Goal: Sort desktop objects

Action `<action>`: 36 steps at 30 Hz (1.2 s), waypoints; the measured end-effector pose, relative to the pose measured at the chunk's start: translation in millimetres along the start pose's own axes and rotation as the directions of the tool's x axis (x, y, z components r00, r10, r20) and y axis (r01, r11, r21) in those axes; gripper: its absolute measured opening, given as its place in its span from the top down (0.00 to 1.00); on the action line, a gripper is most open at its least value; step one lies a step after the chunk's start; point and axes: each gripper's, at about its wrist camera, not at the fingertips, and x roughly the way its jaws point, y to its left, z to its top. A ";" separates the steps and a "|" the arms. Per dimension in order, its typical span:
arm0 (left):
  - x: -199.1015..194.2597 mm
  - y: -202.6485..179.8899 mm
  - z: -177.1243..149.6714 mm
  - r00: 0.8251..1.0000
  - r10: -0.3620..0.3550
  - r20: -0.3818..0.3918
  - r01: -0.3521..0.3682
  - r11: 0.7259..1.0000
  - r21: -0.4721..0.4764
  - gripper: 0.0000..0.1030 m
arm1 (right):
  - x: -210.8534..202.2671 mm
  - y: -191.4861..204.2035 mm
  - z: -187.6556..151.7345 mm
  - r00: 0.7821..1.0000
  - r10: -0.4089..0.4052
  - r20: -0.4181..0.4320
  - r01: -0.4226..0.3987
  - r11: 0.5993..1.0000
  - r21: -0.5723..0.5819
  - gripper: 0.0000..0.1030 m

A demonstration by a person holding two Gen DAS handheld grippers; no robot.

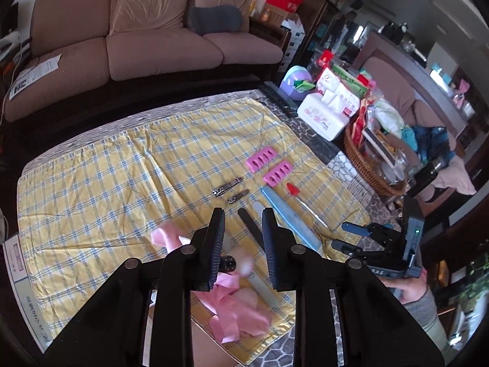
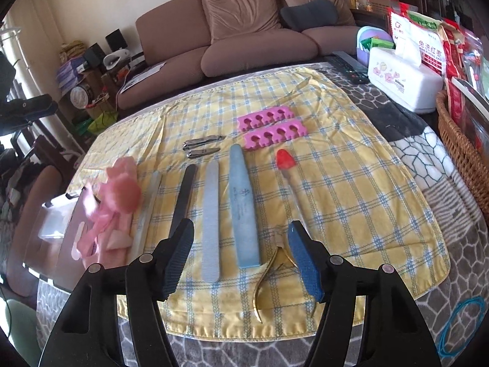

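Manicure tools lie on a yellow checked cloth (image 2: 351,189). In the right wrist view I see two pink toe separators (image 2: 269,119), two nail clippers (image 2: 201,143), a black file (image 2: 183,198), a grey file (image 2: 211,217), a blue buffer (image 2: 243,205), a red-tipped tool (image 2: 284,160) and gold cuticle nippers (image 2: 272,278). A pink ribbon heap (image 2: 117,195) lies at the cloth's left edge. My right gripper (image 2: 241,229) is open and empty above the files. My left gripper (image 1: 243,214) is open and empty above the black file (image 1: 250,226) and the pink ribbon (image 1: 232,309).
A white tissue box (image 2: 400,82), a purple bin (image 2: 371,38), a remote (image 2: 345,64) and a wicker basket (image 2: 458,140) of packets stand at the right. A brown sofa (image 2: 244,36) is behind the table. A blue elastic loop (image 2: 461,327) lies at front right.
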 end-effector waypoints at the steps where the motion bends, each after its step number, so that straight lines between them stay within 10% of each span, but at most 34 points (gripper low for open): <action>1: 4.9 -2.0 -1.7 1.000 0.023 -0.012 -0.023 1.000 0.018 0.78 | 1.2 3.8 -0.2 1.000 0.004 -0.005 -0.004 1.000 -0.008 0.35; 6: 59.6 -28.8 -19.4 0.980 0.163 -0.112 -0.137 0.967 0.215 0.61 | 4.1 17.4 -1.6 1.000 0.017 -0.017 -0.018 0.999 -0.045 0.35; 10: 119.2 -54.2 -45.2 0.927 0.313 -0.205 -0.202 0.880 0.429 0.60 | 4.9 24.8 -3.3 0.999 0.031 -0.024 -0.032 0.997 -0.071 0.35; 18: 185.5 -53.0 -74.7 0.845 0.434 -0.313 -0.195 0.794 0.577 0.66 | 15.6 34.6 -5.3 0.996 0.060 -0.065 -0.067 0.992 -0.104 0.35; 27: 175.8 -49.0 -83.7 0.858 0.342 -0.383 -0.043 0.791 0.610 0.65 | 16.1 44.2 -10.2 0.994 0.077 -0.080 -0.088 0.987 -0.135 0.35; 36: 184.7 -49.6 -98.9 0.822 0.324 -0.468 0.086 0.742 0.665 0.54 | 18.1 38.3 -11.1 0.992 0.084 -0.089 -0.094 0.989 -0.116 0.35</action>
